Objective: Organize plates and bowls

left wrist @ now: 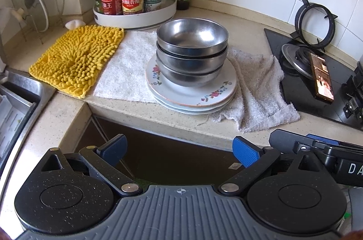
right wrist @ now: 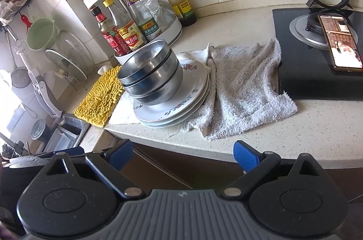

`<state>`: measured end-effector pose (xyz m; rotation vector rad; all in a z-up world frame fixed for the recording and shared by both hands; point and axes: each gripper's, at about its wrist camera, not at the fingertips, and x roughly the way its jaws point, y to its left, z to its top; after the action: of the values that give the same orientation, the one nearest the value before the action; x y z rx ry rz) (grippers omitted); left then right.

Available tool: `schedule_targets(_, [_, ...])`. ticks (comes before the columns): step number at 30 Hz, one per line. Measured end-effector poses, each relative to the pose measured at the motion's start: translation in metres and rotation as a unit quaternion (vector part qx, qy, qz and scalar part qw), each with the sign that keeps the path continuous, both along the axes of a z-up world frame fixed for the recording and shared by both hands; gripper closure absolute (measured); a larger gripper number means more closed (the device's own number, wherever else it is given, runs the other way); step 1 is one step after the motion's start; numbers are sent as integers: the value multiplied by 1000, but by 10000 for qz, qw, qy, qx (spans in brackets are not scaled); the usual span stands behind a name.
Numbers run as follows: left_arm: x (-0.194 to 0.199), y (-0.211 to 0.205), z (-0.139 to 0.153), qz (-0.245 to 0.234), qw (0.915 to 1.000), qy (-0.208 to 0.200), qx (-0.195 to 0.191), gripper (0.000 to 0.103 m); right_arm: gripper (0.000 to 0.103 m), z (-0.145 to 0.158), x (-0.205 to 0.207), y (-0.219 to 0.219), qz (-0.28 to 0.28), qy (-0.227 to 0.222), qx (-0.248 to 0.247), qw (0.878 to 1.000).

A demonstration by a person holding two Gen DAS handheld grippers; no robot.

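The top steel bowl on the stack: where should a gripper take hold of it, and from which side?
Probably by the rim of the top steel bowl, one finger inside and one outside, coming from above on the near side. It sits upright and open, nested in two bowls on the plates, so only its rim stands free. Both grippers are open and away.

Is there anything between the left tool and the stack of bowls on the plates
Nothing visible. The left tool is open, held off the counter edge, and only bare counter lies between it and the bowls stacked on the plates. The towels sit under and beside the stack, not in front.
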<state>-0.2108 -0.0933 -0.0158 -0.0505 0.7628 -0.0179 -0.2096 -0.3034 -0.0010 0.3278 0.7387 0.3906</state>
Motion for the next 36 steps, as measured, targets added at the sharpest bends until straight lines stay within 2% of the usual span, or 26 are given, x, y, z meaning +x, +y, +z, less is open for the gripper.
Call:
schedule_targets(3, [-2, 1, 0, -183, 9996, -162, -154, 7, 0, 2, -1, -3, -4, -55, 83, 10000])
schedule_targets(6, [-7, -1, 4, -136, 9989, -405, -201, 6, 0, 5, -2, -5, -33, -159, 199, 9997])
schedule_targets(8, [-10, -4, 9, -52, 9984, -562, -33, 1, 0, 8, -2, -6, -37, -234, 238, 9994])
schedule_targets(12, [-10, -7, 16, 87, 9968, -777, 189, 0, 0, 14, -2, -12, -82, -342, 301, 9989])
schedule_targets(20, [-4, -1, 15, 220, 9979, -607, 58, 0, 0, 12, 1, -18, -95, -313, 328, 9989])
schedule_targets(24, [-5, -1, 18, 304, 9968, -744, 49, 0, 0, 16, 1, -21, -121, -398, 336, 9986])
schedule_targets(28, [-1, 3, 17, 379, 9967, -715, 27, 0, 0, 17, 6, -22, -103, -432, 329, 9985])
schedule_targets(32, [9, 11, 8, 450, 9978, -494, 6, 0, 0, 8, 20, -19, -89, -231, 303, 9992])
schedule_targets(36, [22, 19, 5, 420, 9979, -463, 141, 0, 0, 4, 35, -14, -115, -153, 321, 9993])
